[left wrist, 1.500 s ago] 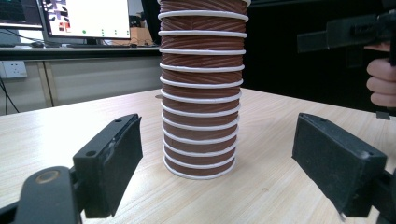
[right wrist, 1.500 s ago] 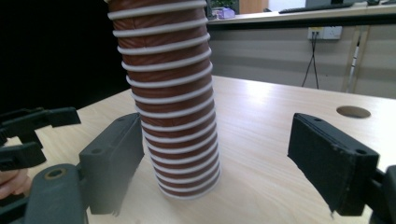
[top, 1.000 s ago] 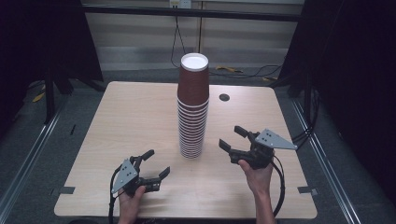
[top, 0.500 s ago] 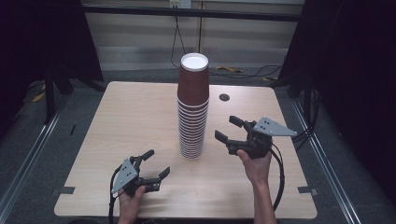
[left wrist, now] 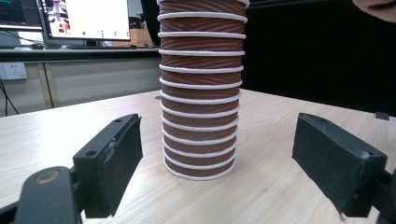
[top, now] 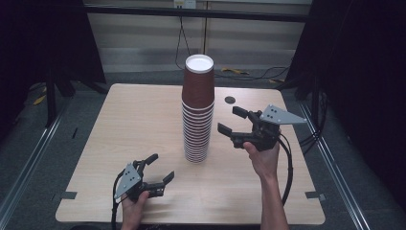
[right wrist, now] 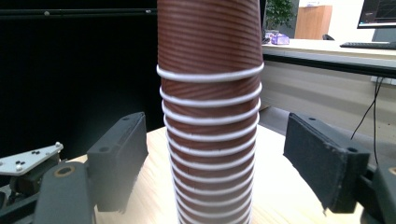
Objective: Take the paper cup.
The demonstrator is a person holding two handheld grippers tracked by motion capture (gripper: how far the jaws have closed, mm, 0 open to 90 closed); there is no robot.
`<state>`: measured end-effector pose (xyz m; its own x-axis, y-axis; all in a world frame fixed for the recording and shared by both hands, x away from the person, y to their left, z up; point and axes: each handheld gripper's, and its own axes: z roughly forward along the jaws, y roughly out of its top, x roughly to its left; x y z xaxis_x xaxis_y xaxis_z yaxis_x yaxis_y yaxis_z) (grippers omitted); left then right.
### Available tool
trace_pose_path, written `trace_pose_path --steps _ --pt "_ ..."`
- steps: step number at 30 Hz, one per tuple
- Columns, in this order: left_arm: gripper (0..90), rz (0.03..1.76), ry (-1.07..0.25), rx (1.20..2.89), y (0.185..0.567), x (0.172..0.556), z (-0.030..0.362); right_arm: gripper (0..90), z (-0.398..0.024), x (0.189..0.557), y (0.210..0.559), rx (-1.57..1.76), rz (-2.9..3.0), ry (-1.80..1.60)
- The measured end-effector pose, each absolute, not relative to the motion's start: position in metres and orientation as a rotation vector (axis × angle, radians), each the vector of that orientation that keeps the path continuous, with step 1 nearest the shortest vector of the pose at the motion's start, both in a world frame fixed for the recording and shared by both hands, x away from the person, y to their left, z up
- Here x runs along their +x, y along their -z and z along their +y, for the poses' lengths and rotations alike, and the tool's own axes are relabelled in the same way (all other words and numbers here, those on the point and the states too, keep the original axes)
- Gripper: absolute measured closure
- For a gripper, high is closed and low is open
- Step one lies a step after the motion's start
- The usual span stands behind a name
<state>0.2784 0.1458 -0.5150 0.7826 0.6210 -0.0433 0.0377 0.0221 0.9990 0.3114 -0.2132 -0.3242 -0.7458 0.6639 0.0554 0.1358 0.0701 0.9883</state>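
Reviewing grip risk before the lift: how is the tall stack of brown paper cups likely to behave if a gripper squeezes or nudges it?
The stack of cups stands tall on a narrow base, so a sideways nudge near the top would probably tip it. The cups look like thin ribbed paper, likely light and easily dented by a hard squeeze. The open right gripper beside it might lift only the upper cups, since they are merely nested.

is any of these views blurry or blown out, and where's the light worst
High view: even light on the table, surroundings nearly black, the stack of cups casts a soft shadow. Left gripper view: stack sharp, the near black jaws soft, the monitor behind overexposed. Right gripper view: dark backdrop to the stack's left, bright to its right, jaws slightly blurred.
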Motion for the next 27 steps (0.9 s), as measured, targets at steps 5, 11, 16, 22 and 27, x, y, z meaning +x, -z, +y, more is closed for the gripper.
trace_pose_path --steps 5,11,16,22,27 --pt "15.7 0.558 -0.49 1.497 0.515 0.278 0.146 20.3 -0.212 0.318 0.312 0.781 1.963 -1.72" --pt "15.8 0.557 -0.49 1.499 0.515 0.278 0.146 19.6 -0.207 0.325 0.297 0.763 1.982 -1.714" --pt "15.7 0.557 -0.49 1.498 0.515 0.278 0.146 19.2 -0.202 0.331 0.286 0.748 2.007 -1.707" --pt "15.7 0.559 -0.487 1.495 0.515 0.278 0.146 24.0 -0.199 0.334 0.271 0.713 1.975 -1.7" --pt "15.7 0.557 -0.489 1.495 0.515 0.278 0.146 18.7 -0.197 0.34 0.261 0.709 1.986 -1.714"
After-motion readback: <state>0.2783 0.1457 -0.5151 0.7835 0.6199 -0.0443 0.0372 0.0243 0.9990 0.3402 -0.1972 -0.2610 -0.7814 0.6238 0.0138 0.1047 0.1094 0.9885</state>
